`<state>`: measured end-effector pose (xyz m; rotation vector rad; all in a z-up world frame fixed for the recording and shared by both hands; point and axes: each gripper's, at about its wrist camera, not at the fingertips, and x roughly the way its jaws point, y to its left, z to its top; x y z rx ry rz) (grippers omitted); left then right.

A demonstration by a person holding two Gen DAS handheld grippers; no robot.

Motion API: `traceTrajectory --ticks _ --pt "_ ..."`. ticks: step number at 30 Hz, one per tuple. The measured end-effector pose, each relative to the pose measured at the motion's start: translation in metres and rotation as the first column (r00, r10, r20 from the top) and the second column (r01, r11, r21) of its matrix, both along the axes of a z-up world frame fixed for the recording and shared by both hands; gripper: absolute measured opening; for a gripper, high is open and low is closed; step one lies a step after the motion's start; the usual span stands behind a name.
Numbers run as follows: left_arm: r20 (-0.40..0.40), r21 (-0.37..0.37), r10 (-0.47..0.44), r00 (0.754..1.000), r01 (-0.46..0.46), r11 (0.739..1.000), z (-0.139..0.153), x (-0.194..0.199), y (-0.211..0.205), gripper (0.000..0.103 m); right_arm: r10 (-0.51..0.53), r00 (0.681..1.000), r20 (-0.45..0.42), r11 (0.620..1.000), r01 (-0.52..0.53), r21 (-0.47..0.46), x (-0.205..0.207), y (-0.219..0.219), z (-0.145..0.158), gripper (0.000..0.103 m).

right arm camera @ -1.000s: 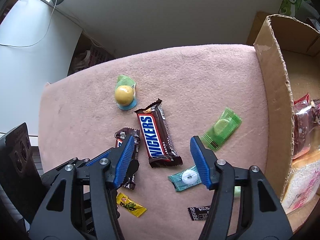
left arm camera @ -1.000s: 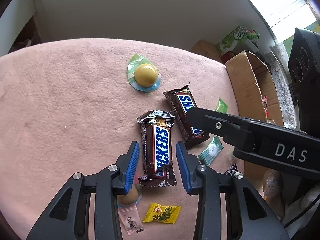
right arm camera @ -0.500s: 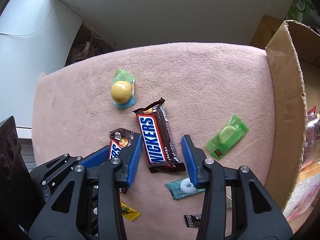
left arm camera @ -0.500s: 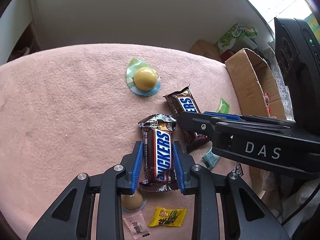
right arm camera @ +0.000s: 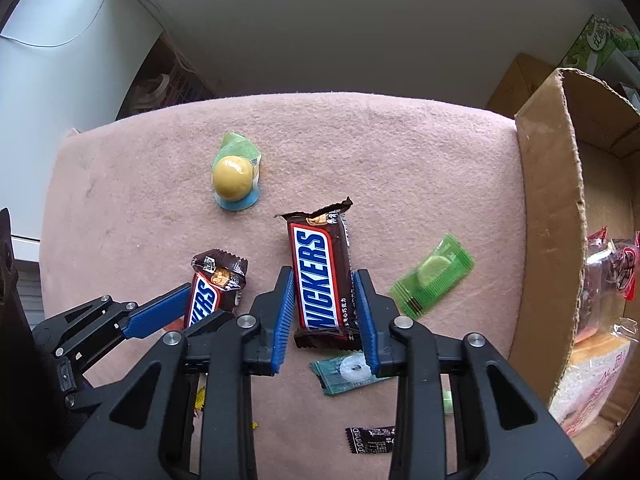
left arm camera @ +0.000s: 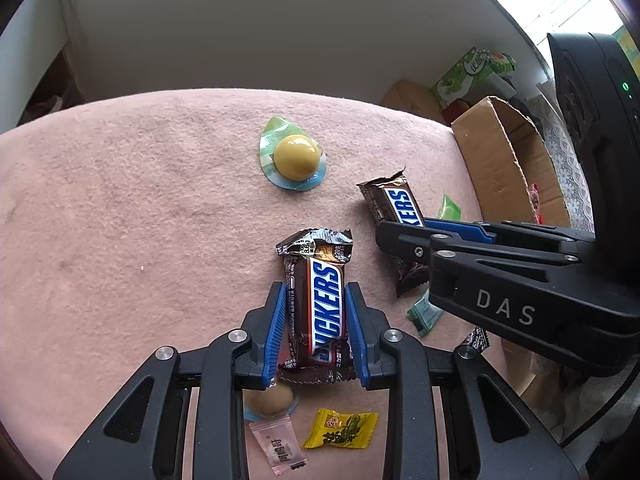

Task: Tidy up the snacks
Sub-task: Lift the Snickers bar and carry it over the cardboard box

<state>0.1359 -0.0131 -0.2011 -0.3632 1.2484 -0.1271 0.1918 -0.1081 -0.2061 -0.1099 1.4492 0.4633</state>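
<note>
Two chocolate bars lay on the pink surface [right arm camera: 360, 140], long axes running straight ahead. Left gripper [left arm camera: 316, 330] clamped one bar [left arm camera: 320, 300] across its width; right gripper [right arm camera: 325, 316] clamped the other [right arm camera: 322, 276]. Cardboard box [right arm camera: 552, 240] stood nearer the right.

A pink felt-covered table [right arm camera: 360, 140] stands against a plain grey-white wall [right arm camera: 360, 20], with bright daylight from a window [left arm camera: 560, 4] at the right.
</note>
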Motion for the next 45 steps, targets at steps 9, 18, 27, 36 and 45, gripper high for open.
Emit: traceTrajectory --ticks 9,18,27,36,45 --pt "0.015 -0.017 0.026 1.000 -0.026 1.000 0.012 -0.003 0.009 0.028 -0.046 0.998 0.047 0.997 0.042 0.068 -0.009 -0.026 0.031 0.031" --pt "0.077 -0.030 0.008 0.997 -0.006 1.000 0.043 0.008 -0.001 0.028 -0.102 0.990 0.098 0.988 0.090 0.126 -0.012 -0.064 0.070 0.031" --pt "0.150 -0.031 -0.065 0.986 0.071 0.997 0.074 0.033 -0.035 0.028 -0.195 0.969 0.149 0.975 0.175 0.135 -0.001 -0.119 0.099 0.031" --pt "0.193 -0.009 -0.147 0.970 0.151 0.988 0.086 0.056 -0.084 0.028 -0.250 0.949 0.192 0.966 0.231 0.116 0.016 -0.168 0.113 0.031" --pt "0.218 0.041 -0.230 0.949 0.226 0.973 0.092 0.075 -0.132 0.028 -0.280 0.939 0.202 0.959 0.265 0.097 0.030 -0.203 0.107 0.031"
